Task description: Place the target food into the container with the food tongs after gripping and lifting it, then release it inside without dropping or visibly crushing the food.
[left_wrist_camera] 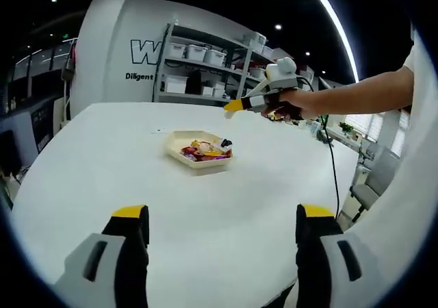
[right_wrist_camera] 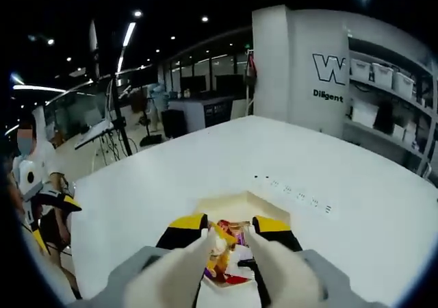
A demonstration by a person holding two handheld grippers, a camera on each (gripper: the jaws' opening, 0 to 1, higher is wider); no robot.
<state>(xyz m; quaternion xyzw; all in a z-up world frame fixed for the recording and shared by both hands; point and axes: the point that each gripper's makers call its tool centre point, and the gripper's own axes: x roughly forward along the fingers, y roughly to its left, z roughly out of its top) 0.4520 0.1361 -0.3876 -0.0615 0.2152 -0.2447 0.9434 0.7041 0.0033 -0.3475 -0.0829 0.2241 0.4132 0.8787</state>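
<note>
White worktop [left_wrist_camera: 102, 178] under dark ceiling lights, with storage shelves [left_wrist_camera: 205, 65] at the upper middle of the left gripper view, is where the work sits; the right tongs [right_wrist_camera: 228, 231] rise from the bottom centre of the right gripper view, their yellow-tipped jaws parted and hanging over a pale tray [right_wrist_camera: 236, 209] of mixed wrapped food [right_wrist_camera: 226, 243]; nothing appears gripped between them, though how near the tips stand to the food cannot be told. In the left gripper view those same right tongs [left_wrist_camera: 236, 105] show at upper centre right, held by a person's hand [left_wrist_camera: 291, 103], above and a little beyond the tray [left_wrist_camera: 179, 144], apart from it; the left tongs [left_wrist_camera: 222, 226] at the bottom of that view stand wide open over bare worktop, well apart from the tray.

Judged from this, the step in hand is the approach, before any grip; the next move calls for lowering onto one piece, closing gently enough not to crush it, then lifting clear. A separate receiving container cannot be made out.
</note>
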